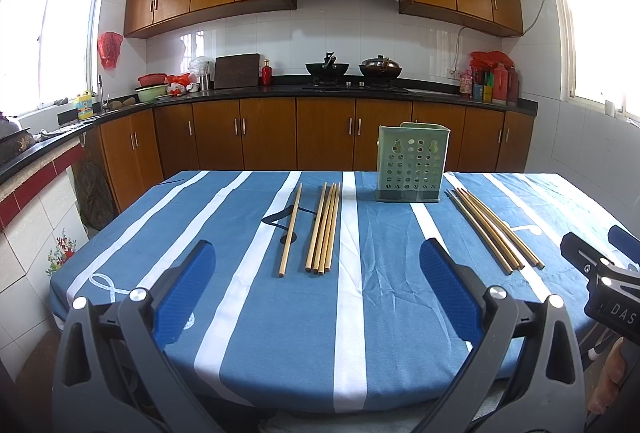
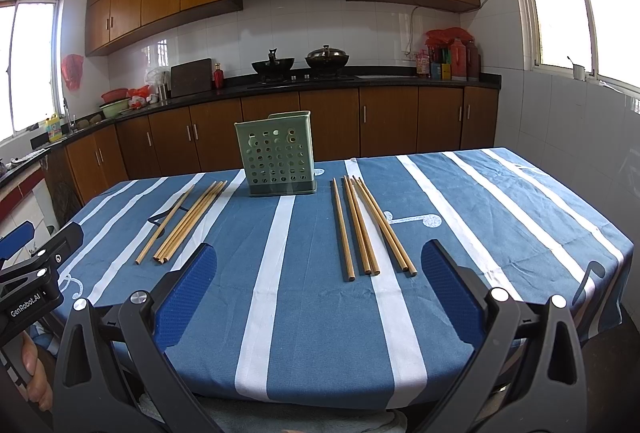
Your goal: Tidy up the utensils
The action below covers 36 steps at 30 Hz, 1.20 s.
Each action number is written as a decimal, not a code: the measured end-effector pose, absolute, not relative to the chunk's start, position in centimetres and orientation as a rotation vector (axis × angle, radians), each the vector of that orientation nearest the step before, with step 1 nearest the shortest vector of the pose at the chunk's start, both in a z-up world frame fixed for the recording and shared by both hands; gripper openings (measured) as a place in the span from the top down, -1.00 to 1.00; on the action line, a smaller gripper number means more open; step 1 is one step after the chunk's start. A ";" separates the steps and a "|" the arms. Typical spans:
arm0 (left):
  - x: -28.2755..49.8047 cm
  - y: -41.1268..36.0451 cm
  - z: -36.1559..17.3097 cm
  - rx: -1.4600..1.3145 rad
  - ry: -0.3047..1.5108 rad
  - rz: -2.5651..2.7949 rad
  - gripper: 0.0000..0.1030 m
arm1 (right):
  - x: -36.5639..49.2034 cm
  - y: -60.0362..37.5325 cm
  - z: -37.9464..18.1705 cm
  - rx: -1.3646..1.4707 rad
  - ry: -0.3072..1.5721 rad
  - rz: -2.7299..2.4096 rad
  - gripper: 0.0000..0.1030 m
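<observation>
A green perforated utensil holder [image 1: 412,163] [image 2: 276,155] stands upright at the far middle of the blue striped tablecloth [image 1: 360,313] [image 2: 320,313]. Several light wooden chopsticks [image 1: 324,229] [image 2: 188,221] lie to its left, one [image 1: 291,231] slightly apart. Several darker chopsticks [image 1: 494,229] [image 2: 368,229] lie to its right. My left gripper [image 1: 318,265] is open and empty above the near table edge, in front of the light group. My right gripper [image 2: 320,265] is open and empty in front of the darker group; it also shows in the left wrist view [image 1: 600,273].
The table's near edge lies just under both grippers. Behind the table runs a kitchen counter [image 1: 280,91] with woks, bowls and bottles, over brown cabinets. My left gripper's body shows at the left edge of the right wrist view [image 2: 36,273].
</observation>
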<state>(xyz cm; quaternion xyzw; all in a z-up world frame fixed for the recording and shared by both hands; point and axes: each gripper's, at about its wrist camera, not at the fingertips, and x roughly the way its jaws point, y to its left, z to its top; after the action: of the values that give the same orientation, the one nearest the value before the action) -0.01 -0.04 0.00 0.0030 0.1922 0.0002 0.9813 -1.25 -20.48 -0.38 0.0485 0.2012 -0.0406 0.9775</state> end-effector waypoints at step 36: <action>0.0 0.0 0.0 0.007 0.389 0.000 -0.93 | -1.4 -20.8 -0.8 0.097 0.405 -0.082 -0.97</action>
<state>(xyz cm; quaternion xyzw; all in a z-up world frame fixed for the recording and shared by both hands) 0.01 -0.04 -0.01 0.0033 0.1934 0.0002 0.9811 -1.43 -20.76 -0.80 0.0481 0.2009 -0.0408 0.9776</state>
